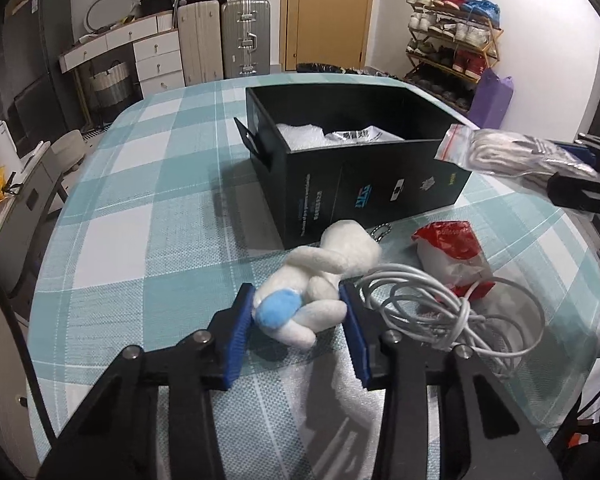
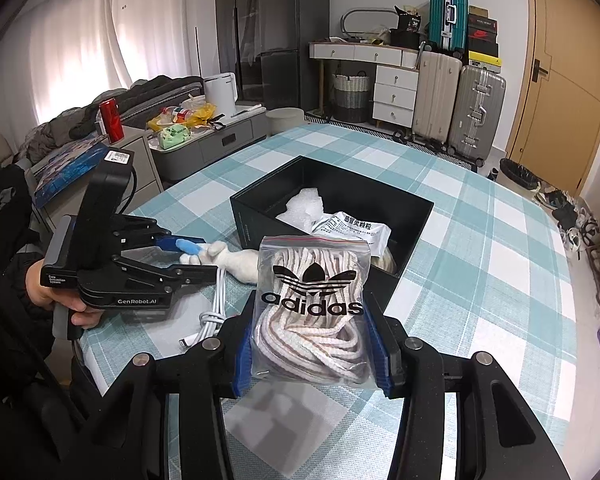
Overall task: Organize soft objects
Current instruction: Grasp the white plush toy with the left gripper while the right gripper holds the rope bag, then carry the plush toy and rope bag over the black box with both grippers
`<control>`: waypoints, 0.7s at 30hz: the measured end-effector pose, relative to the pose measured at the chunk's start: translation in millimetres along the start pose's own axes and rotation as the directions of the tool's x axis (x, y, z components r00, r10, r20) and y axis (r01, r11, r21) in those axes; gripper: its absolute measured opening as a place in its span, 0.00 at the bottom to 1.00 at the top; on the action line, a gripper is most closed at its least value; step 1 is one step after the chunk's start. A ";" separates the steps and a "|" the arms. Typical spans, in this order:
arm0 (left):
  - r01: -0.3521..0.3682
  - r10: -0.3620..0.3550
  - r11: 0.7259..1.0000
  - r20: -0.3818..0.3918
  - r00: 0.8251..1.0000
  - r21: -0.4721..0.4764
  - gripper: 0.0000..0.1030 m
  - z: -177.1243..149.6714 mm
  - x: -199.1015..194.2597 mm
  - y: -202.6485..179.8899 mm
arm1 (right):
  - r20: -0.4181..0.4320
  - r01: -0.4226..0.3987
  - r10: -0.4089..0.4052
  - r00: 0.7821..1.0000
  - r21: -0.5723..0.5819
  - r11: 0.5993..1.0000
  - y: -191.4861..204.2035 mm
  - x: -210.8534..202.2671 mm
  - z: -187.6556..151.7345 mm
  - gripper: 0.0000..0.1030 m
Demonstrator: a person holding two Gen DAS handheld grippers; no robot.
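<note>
Holding white packets, black box [image 1: 364, 184]; left fingers [image 1: 242, 312] pinching plush toy [image 1: 312, 292], right fingers [image 2: 244, 344] clamping lace bag [image 2: 312, 312].

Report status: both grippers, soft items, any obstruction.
Left gripper clamped on plush toy on the table. Right gripper holds bagged laces near black box. White cable beside plush.

My grippers are black with blue ribbed pads [image 1: 236, 332], silver screws, "GenRobot.AI" lettering on the left gripper [image 2: 198, 258]
</note>
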State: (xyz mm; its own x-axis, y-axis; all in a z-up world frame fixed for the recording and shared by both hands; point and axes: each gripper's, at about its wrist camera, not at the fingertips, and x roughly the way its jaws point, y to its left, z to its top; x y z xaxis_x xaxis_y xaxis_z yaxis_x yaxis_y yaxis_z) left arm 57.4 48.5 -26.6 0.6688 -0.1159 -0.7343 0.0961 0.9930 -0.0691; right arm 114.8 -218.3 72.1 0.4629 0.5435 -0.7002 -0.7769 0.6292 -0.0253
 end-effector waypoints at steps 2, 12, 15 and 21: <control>0.000 0.000 1.000 0.006 1.000 -0.004 0.39 -1.9 -2.8 0.6 | 0.000 0.001 -0.001 1.000 0.002 1.000 -0.3 0.0 0.0 0.46; 0.007 -0.003 0.998 0.070 0.998 -0.057 0.39 -3.5 -25.8 12.5 | 0.012 0.011 -0.011 1.000 0.011 1.000 -2.3 -1.2 0.3 0.46; 0.018 -0.011 0.997 0.104 0.995 -0.072 0.39 0.2 -35.6 15.1 | 0.022 0.017 -0.018 1.000 0.021 1.000 -4.5 -2.9 1.3 0.46; 0.042 -0.029 0.996 0.162 0.986 -0.078 0.39 8.8 -54.7 15.5 | 0.050 0.028 -0.030 0.998 0.040 0.999 -9.0 -7.2 3.6 0.46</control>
State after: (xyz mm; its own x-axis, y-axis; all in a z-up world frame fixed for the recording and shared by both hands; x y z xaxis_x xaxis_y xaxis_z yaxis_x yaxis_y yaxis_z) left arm 28.8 70.1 18.5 0.7764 -0.1472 -0.6129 0.0668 0.9861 -0.1522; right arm 120.0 -225.9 79.9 0.5071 0.5516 -0.6622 -0.7459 0.6659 -0.0164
